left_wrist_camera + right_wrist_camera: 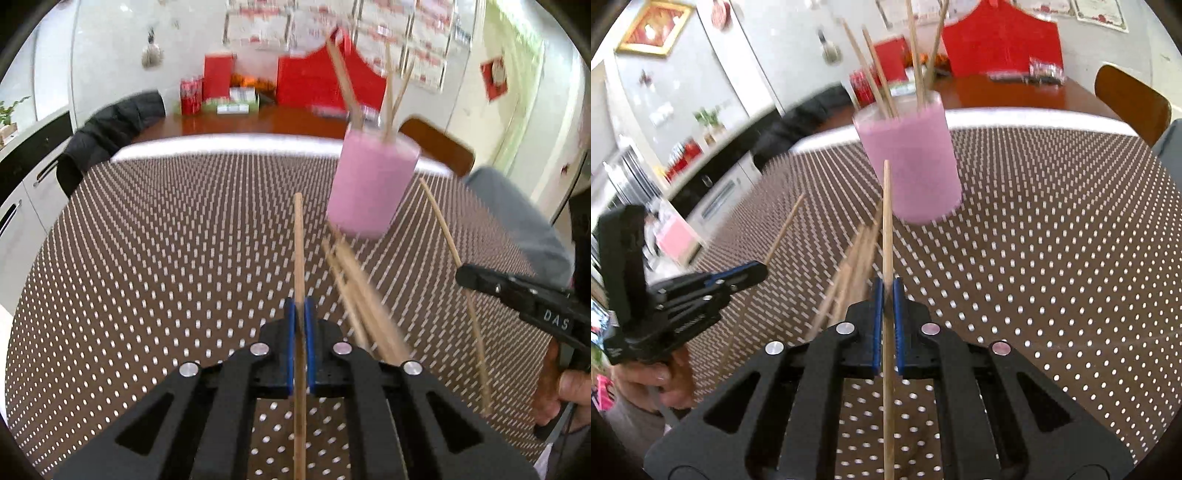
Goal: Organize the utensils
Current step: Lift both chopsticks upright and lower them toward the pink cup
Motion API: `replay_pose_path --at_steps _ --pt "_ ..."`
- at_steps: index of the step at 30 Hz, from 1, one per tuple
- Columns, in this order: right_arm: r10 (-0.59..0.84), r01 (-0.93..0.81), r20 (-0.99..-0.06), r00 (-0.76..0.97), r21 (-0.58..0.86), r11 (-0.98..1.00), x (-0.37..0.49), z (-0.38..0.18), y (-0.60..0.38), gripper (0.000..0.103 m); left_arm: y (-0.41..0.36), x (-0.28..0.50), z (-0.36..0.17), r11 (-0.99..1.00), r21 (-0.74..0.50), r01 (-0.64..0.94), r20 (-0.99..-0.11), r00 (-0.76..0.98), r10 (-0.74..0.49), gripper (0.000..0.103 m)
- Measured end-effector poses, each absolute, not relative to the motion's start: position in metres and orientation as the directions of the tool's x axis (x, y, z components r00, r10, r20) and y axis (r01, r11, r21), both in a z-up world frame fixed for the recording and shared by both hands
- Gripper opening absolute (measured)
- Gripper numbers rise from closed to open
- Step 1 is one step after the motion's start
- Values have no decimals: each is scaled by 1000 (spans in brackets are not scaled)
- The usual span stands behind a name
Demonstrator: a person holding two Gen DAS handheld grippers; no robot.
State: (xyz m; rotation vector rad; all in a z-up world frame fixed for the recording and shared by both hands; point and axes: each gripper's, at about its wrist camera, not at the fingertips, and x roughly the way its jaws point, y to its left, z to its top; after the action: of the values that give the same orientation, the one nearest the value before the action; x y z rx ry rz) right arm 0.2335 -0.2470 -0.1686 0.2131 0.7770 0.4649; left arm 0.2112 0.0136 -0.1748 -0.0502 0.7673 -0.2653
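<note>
A pink cup point(373, 186) point(910, 162) stands on the dotted brown tablecloth point(166, 240) with several wooden chopsticks upright in it. My left gripper point(300, 308) is shut on one wooden chopstick point(298, 251), which points toward the cup. My right gripper point(887, 291) is shut on another chopstick point(887, 221), its tip just short of the cup's side. Several loose chopsticks point(364, 299) point(849, 266) lie in a bundle on the cloth between the two grippers. In the left wrist view the right gripper point(467, 275) shows at the right, holding its thin stick point(441, 225). The left gripper point(761, 267) appears at the left of the right wrist view.
A dark jacket point(110, 129) hangs over a chair at the table's far left. A wooden chair back point(1130, 99) stands at the far right. Behind lies a brown table with red boxes point(314, 79) and cans point(191, 95). A person's hand point(653, 380) holds the left gripper.
</note>
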Motion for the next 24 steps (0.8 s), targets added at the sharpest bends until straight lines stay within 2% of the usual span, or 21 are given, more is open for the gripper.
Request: replay_pose_path --at_steps 7,14,19,24 --pt "537 -360 -498 681 411 838 223 -132 -253 6 5 196 -128 951 -157 266 -509 803 -309 5" --pt "539 -376 -453 710 403 834 220 -115 -250 6 -16 203 -95 941 -152 303 -396 853 -339 5" --pt "541 -398 -422 728 382 834 215 -101 -249 6 -18 200 -76 927 -140 348 -267 888 -373 5" --pt "541 -417 -382 749 362 834 218 -79 -250 6 -17 212 -48 900 -184 394 -124 899 -419 5"
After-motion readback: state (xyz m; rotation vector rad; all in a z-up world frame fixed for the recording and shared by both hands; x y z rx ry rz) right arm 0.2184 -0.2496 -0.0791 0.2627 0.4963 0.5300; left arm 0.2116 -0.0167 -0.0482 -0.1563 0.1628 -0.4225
